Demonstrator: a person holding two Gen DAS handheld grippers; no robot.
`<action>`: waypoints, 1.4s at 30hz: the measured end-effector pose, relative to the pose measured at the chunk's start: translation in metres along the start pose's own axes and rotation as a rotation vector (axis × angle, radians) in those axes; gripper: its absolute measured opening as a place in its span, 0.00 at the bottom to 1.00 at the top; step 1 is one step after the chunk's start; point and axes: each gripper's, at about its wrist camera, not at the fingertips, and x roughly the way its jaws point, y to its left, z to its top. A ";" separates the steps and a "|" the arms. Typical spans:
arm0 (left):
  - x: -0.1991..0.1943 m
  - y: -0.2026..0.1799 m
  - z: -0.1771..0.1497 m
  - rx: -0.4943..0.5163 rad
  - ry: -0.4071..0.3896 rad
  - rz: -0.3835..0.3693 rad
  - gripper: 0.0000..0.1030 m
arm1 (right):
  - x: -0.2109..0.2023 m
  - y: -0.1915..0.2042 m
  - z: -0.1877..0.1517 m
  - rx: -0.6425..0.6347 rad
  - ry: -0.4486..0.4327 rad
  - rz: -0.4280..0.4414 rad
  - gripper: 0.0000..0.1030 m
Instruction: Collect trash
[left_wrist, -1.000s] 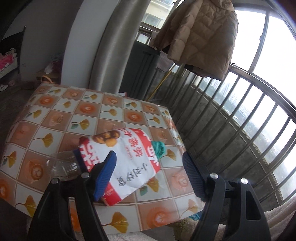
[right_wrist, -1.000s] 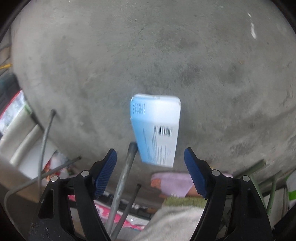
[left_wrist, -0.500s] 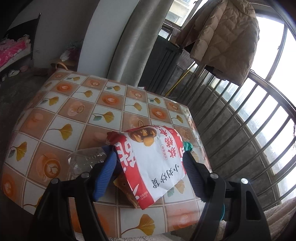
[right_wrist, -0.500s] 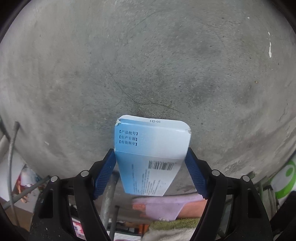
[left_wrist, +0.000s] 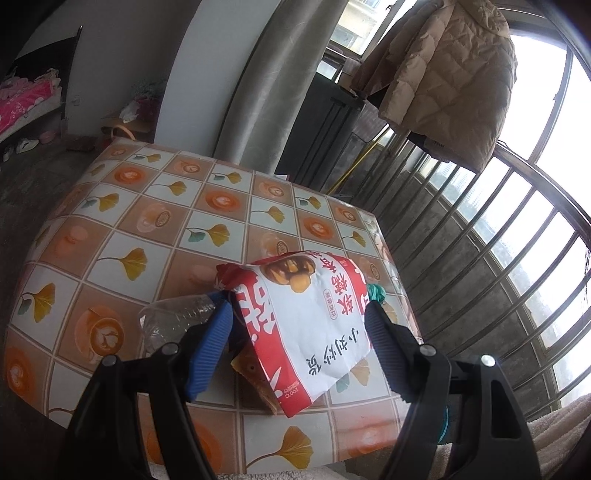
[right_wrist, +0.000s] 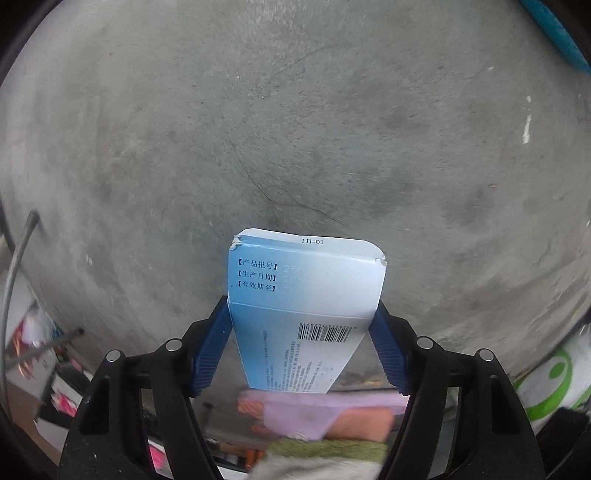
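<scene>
In the left wrist view a red and white snack bag (left_wrist: 306, 325) lies on a table with a leaf-pattern cloth (left_wrist: 155, 221). My left gripper (left_wrist: 299, 332) straddles the bag with both blue pads at its sides, jaws wide. A clear plastic bottle (left_wrist: 173, 321) with a green cap (left_wrist: 376, 292) lies under the bag. In the right wrist view my right gripper (right_wrist: 301, 332) is shut on a light blue cardboard box (right_wrist: 303, 314) with a barcode, held above a grey concrete floor (right_wrist: 295, 129).
A metal railing (left_wrist: 498, 258) runs right of the table. A tan coat (left_wrist: 443, 74) hangs above it and a grey curtain (left_wrist: 273, 85) stands behind. A foot in a purple slipper (right_wrist: 321, 410) is below the box. A green and white bag (right_wrist: 554, 376) sits at the right.
My left gripper moved forward so its pads now flank the snack bag. My right gripper closed in on the blue box, which was apart from the pads a second ago, and now grips it.
</scene>
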 end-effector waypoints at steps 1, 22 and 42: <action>-0.002 -0.002 0.000 0.007 -0.005 -0.004 0.70 | -0.004 -0.003 -0.003 -0.020 0.003 -0.002 0.65; -0.041 -0.033 -0.019 0.035 -0.112 -0.144 0.70 | -0.276 -0.137 -0.129 -0.560 -0.415 0.017 0.66; -0.057 -0.029 -0.025 0.029 -0.129 -0.093 0.70 | -0.384 -0.185 -0.023 -0.372 -0.774 -0.205 0.76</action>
